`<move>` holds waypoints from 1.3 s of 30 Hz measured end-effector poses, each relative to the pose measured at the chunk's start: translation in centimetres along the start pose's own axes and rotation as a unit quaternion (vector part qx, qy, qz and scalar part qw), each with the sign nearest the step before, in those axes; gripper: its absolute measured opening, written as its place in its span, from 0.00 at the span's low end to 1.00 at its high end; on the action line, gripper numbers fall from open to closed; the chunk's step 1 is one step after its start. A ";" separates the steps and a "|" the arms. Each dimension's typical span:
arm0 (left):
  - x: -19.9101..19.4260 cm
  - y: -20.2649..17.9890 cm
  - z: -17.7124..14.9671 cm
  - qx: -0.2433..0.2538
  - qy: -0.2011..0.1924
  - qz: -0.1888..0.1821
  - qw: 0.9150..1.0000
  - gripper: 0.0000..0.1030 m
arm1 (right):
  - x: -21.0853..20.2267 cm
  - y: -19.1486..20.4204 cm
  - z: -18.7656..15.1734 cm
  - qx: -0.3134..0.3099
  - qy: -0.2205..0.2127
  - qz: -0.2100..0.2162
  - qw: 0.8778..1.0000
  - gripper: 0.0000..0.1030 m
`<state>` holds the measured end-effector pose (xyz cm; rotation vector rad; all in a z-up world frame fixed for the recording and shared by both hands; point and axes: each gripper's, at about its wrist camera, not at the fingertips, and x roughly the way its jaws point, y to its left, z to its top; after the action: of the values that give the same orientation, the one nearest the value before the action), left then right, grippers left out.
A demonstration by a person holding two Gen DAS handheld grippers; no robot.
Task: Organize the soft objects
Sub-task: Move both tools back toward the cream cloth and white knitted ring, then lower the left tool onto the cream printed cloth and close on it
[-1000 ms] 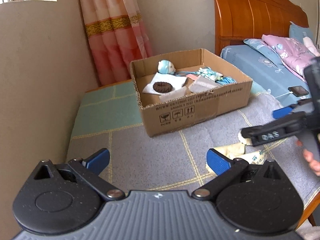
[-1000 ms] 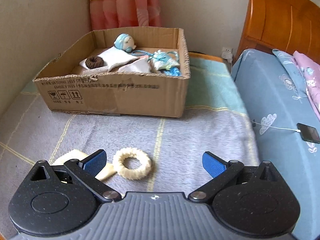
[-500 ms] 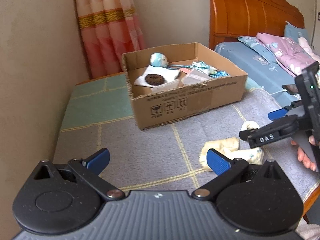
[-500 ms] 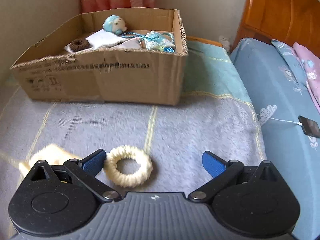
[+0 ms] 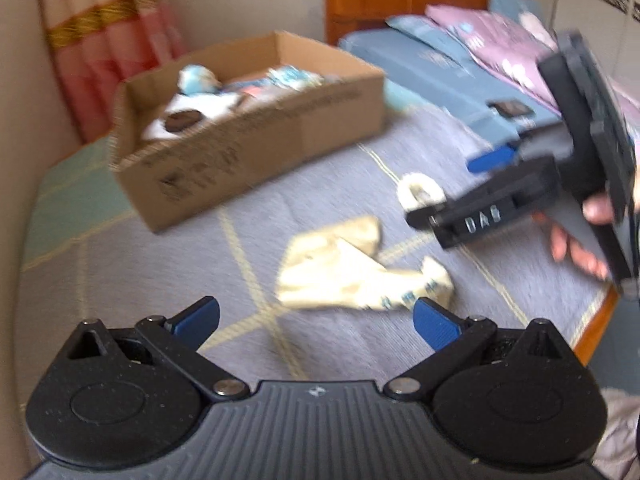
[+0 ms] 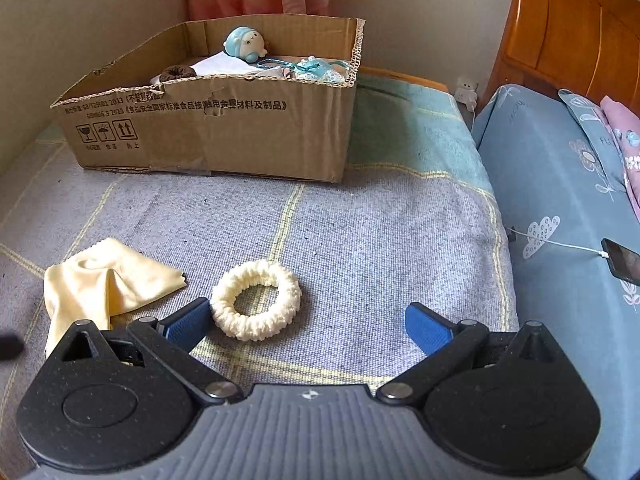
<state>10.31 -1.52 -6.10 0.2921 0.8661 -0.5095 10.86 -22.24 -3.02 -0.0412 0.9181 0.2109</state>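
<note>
A cream scrunchie (image 6: 256,300) lies on the grey blanket just ahead of my open, empty right gripper (image 6: 306,324), near its left finger. A pale yellow cloth (image 6: 108,280) lies to its left. In the left wrist view the cloth (image 5: 344,272) lies crumpled just ahead of my open, empty left gripper (image 5: 316,320), with the scrunchie (image 5: 420,194) beyond it under the right gripper (image 5: 480,184). A cardboard box (image 6: 224,132) at the back holds a blue plush toy (image 6: 244,42), a brown scrunchie (image 6: 178,72), white cloth and a teal item.
A blue mattress (image 6: 560,184) with a phone on a cable (image 6: 622,260) lies to the right. A wooden headboard (image 6: 568,28) and pillows stand behind it. A wall runs along the left, with a pink curtain (image 5: 108,52) at the back. The platform's wooden edge (image 5: 596,320) is near right.
My left gripper has swung right and down towards the yellow cloth; its view is blurred by motion. My right gripper has dropped closer to the cream scrunchie. Both stay open.
</note>
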 end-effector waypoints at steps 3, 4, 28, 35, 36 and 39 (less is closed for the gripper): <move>1.2 -0.7 -0.5 0.017 0.021 -0.012 1.000 0.99 | -0.1 -0.2 -0.1 -0.007 -0.001 0.006 1.000 1.00; 1.5 -0.9 -0.5 0.023 0.026 -0.016 0.999 0.99 | -0.1 -0.3 -0.2 -0.008 -0.002 0.007 1.000 1.00; 4.9 1.2 2.3 0.034 0.031 -0.055 0.997 0.98 | -0.4 -0.5 -0.4 -0.022 -0.010 0.017 1.000 1.00; 4.6 2.4 2.8 0.041 0.024 -0.058 0.997 0.97 | -0.4 -0.4 -0.5 -0.020 -0.010 0.015 1.000 1.00; 4.6 2.6 2.8 0.040 0.023 -0.060 0.997 0.96 | -0.4 -0.4 -0.5 -0.020 -0.010 0.015 1.000 1.00; 5.0 2.6 3.0 0.040 0.030 -0.075 0.996 0.83 | -0.4 -0.4 -0.5 -0.019 -0.010 0.014 1.000 1.00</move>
<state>16.33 -2.18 -8.02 0.3177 0.9313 -0.6785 10.28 -22.77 -3.02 -0.0620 0.8944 0.2547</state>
